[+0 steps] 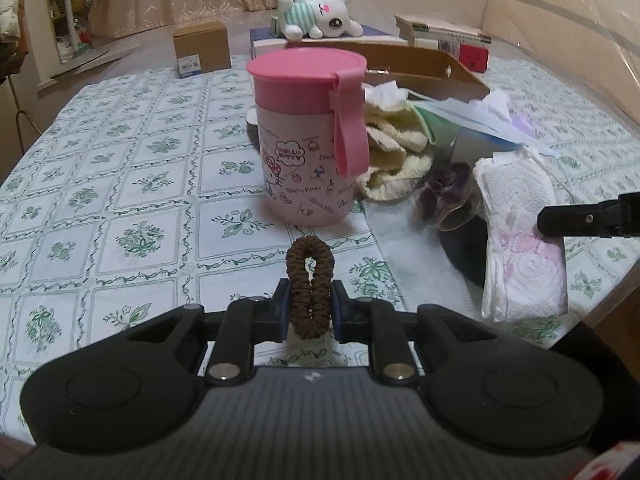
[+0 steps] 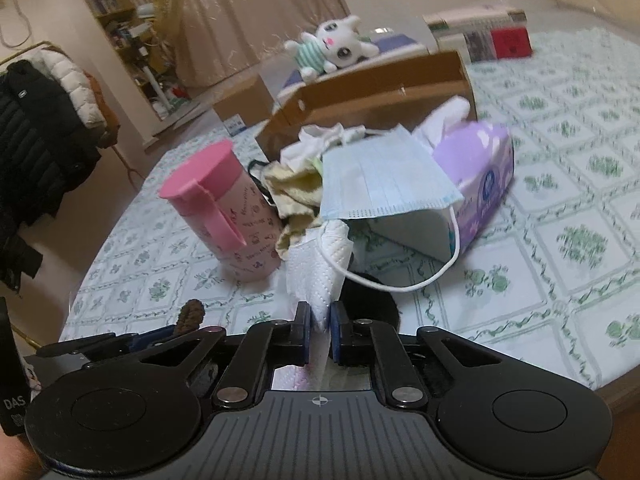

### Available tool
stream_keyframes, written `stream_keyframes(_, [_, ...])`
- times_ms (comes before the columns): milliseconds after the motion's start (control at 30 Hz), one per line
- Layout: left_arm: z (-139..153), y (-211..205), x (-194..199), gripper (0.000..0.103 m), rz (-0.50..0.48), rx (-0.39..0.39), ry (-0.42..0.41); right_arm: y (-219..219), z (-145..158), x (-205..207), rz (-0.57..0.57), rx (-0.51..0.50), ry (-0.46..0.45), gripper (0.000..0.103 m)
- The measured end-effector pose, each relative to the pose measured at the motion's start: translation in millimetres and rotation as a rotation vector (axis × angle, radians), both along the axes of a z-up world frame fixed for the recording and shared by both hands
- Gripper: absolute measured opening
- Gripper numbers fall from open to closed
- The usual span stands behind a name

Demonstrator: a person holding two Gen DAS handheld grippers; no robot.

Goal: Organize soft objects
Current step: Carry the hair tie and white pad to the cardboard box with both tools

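The left tool [image 1: 310, 308] is closed on a brown hair scrunchie [image 1: 309, 288], which stands up from between its fingers, squeezed into a narrow loop above the table [image 1: 120, 200] with its green-patterned cloth. Just beyond this tool stands a pink-lidded Hello Kitty cup [image 1: 308, 136]. To the right of the cup lie a cream towel [image 1: 394, 160] and a purple scrunchie [image 1: 444, 194].

The right tool [image 2: 320, 330] is closed on the near end of a folded white pad [image 2: 316, 268], which rises from between its fingers. Ahead of it a blue face mask [image 2: 384, 178] drapes over a purple tissue box [image 2: 480, 176], with an ear loop hanging down. Behind them are a cardboard box [image 2: 380, 92] and a white plush toy [image 2: 336, 46].
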State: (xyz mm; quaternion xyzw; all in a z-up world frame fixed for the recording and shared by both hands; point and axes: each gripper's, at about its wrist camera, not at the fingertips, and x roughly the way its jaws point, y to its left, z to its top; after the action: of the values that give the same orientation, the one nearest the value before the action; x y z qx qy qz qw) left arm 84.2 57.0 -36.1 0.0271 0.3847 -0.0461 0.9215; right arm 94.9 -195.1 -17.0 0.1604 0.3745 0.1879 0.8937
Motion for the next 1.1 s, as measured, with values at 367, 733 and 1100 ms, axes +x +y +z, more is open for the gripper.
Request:
stream_keyframes(367, [21,-13,-20,0.018,0.004,-0.019,-0.042,-17,25,-18,-0.008,-0.027,-0.091,0.009])
stream_keyframes(733, [41,-24,-27,0.018,-0.016,-0.037,-0.076,-16,45,-35,0.072,-0.029,-0.138,0.009])
stream_keyframes(1100, [50,-32,-31,0.018,-0.038,-0.051,-0.093,-27,49,-43,0.119,-0.067,-0.105,0.009])
